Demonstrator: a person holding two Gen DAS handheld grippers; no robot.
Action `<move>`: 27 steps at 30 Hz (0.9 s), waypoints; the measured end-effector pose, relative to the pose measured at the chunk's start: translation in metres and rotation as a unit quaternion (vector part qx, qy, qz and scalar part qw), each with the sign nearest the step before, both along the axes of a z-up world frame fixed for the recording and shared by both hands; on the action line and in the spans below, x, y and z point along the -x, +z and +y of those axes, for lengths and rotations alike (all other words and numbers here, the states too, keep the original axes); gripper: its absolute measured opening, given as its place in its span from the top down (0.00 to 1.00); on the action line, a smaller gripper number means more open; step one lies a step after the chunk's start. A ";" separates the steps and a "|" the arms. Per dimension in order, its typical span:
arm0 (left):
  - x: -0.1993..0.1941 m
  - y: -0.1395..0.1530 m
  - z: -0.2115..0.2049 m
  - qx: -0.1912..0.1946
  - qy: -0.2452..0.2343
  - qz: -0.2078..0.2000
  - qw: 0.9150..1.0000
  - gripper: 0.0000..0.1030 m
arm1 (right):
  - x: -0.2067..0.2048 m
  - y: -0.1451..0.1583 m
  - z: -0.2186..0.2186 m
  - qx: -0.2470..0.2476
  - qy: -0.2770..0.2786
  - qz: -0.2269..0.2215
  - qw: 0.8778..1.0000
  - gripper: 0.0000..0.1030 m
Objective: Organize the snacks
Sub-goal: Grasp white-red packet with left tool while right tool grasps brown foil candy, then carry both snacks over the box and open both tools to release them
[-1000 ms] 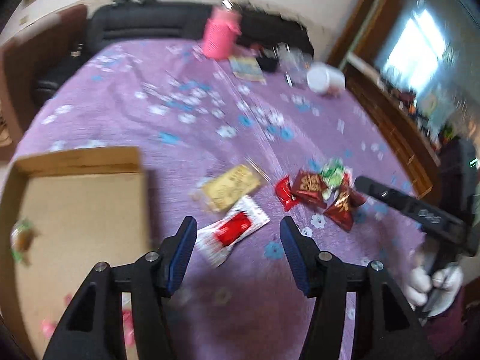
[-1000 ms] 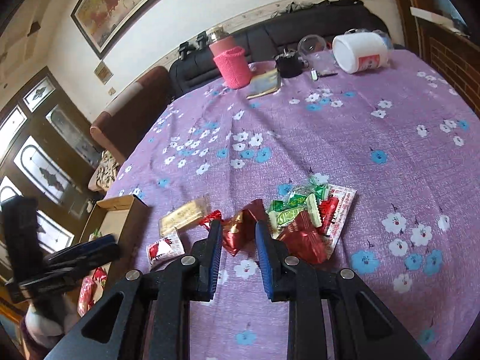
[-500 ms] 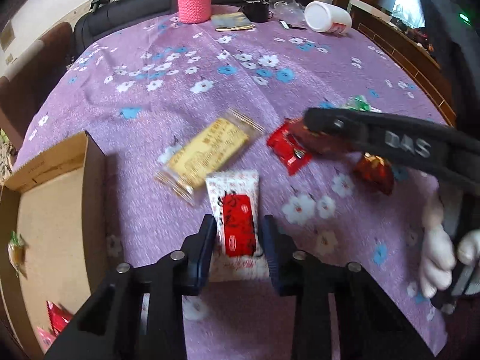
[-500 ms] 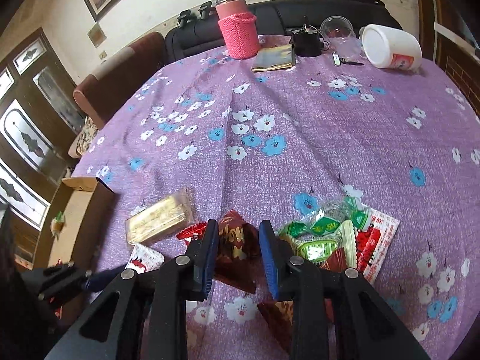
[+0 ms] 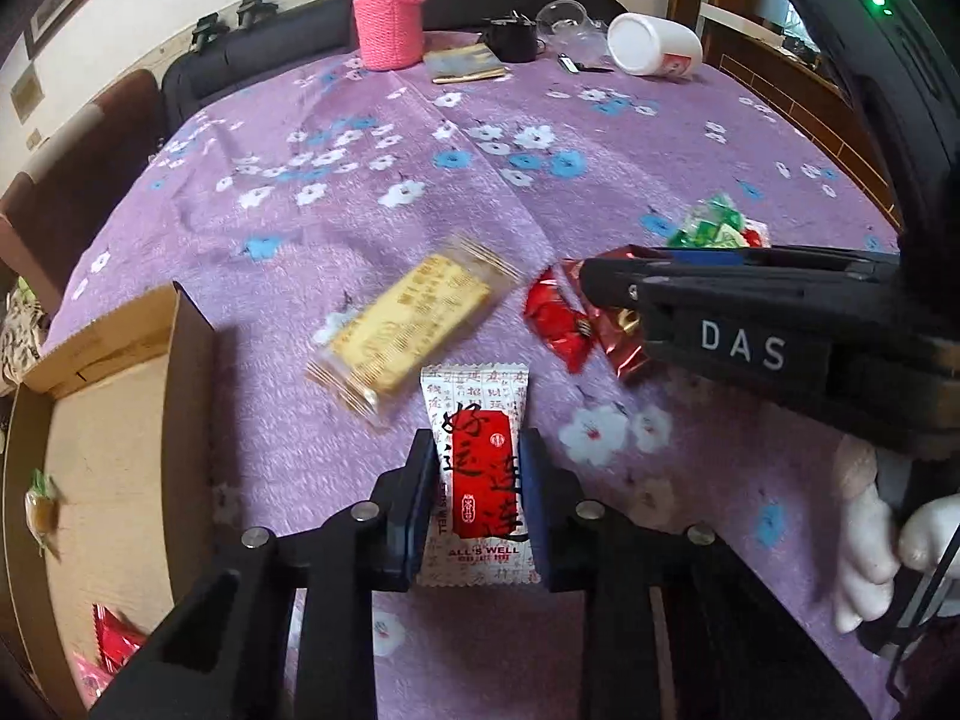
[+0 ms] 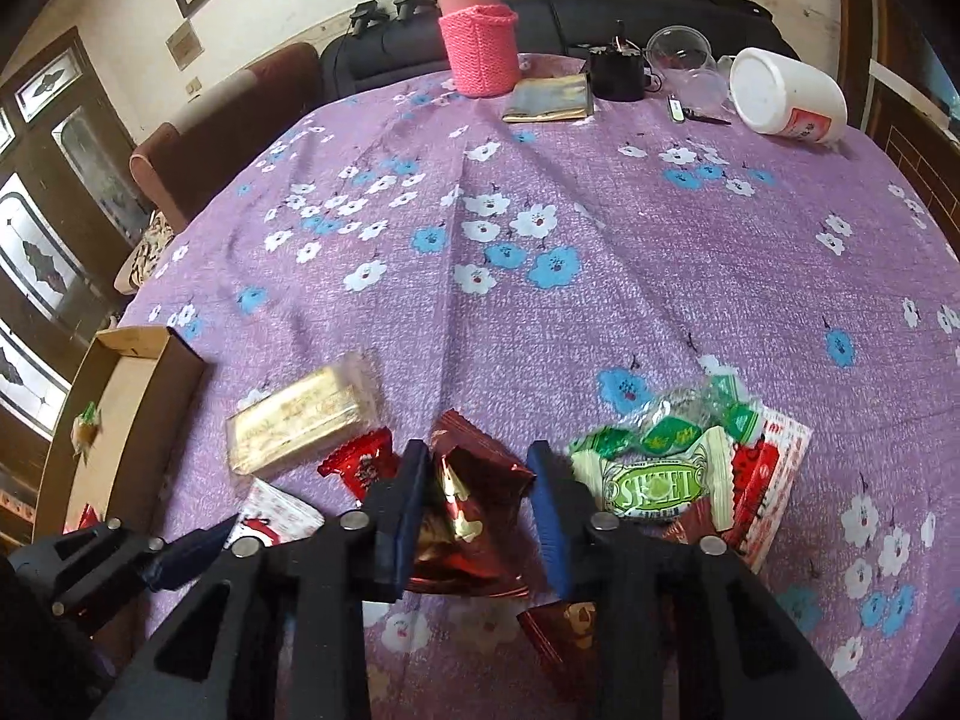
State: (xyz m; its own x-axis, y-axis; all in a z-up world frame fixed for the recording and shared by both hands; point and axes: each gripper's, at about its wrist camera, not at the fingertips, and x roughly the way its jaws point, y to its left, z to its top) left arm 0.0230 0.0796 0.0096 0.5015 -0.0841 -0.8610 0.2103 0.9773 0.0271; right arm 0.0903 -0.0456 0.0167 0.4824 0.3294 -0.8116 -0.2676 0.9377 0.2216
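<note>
My left gripper [image 5: 477, 480] is shut on a white and red snack packet [image 5: 480, 468] that lies on the purple flowered tablecloth. A yellow biscuit pack [image 5: 408, 324] lies just beyond it. My right gripper [image 6: 480, 495] straddles a dark red foil snack [image 6: 474, 504], its blue pads close to both sides; it also shows in the left wrist view [image 5: 738, 312]. Green sweets [image 6: 660, 468] and more red packets [image 6: 762, 480] lie to its right. The cardboard box [image 5: 114, 438] stands at the left with a few snacks inside.
At the far edge stand a pink flask in a knitted sleeve [image 6: 477, 42], a gold pouch [image 6: 549, 99], a black cup [image 6: 618, 72], a clear bowl [image 6: 684, 54] and a tipped white jar [image 6: 786, 96]. A dark sofa and brown chair lie behind.
My left gripper moved forward over the white and red packet and closed on it. My right gripper moved onto the dark red foil snack, jaws around it.
</note>
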 end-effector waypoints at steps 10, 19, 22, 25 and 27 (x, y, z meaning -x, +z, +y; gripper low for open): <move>0.041 0.038 0.033 0.091 0.012 -0.026 0.995 0.79 | 0.038 0.031 -0.018 -0.050 -0.006 -0.026 0.998 0.70; 0.110 0.082 0.134 0.132 0.100 -0.085 0.982 0.79 | 0.083 0.076 0.028 -0.084 0.065 -0.052 0.993 0.70; 0.128 0.084 0.179 0.135 0.149 -0.095 0.975 0.79 | 0.095 0.078 0.057 -0.086 0.095 -0.051 0.990 0.70; 0.142 0.077 0.217 0.129 0.191 -0.097 0.968 0.79 | 0.104 0.074 0.089 -0.088 0.126 -0.042 0.987 0.70; 0.145 0.071 0.235 0.124 0.211 -0.095 0.965 0.79 | 0.109 0.069 0.108 -0.088 0.142 -0.034 0.985 0.70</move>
State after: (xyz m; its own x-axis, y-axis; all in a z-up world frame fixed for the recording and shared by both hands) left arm -0.1223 0.3142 0.0805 0.6825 -0.0308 -0.7302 -0.1926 0.9562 -0.2204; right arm -0.0187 0.0626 0.0861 0.4020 0.5915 -0.6990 -0.5330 0.7719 0.3466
